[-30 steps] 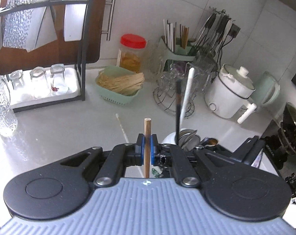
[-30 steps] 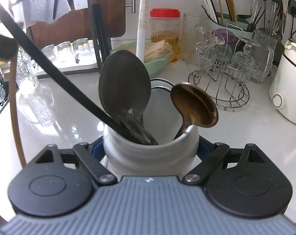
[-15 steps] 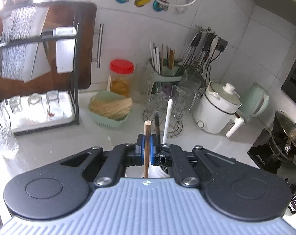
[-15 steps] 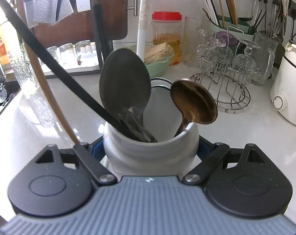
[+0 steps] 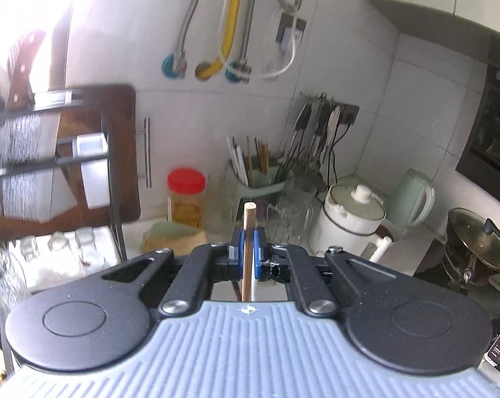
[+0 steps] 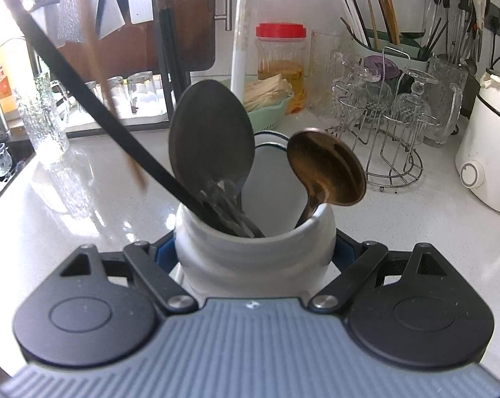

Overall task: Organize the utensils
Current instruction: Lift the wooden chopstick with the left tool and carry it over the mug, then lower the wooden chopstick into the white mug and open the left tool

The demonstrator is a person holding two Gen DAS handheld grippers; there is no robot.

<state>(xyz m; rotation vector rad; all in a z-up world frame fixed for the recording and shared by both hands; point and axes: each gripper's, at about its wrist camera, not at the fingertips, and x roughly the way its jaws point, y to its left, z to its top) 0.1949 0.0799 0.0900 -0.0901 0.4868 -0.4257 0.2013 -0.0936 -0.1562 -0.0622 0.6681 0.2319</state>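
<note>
Here the left tool [image 5: 246,258] clamps an upright wooden stick [image 5: 249,232]; the right tool [image 6: 254,255] grips the white crock [image 6: 256,248].

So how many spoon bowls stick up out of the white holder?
2: a dark grey spoon on the left and a bronze spoon on the right of the white holder. Others may sit hidden inside.

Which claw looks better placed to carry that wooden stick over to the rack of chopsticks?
Left, probably. The left claw already pinches the wooden stick, while the right claw is busy clamping the white utensil jar.
</note>
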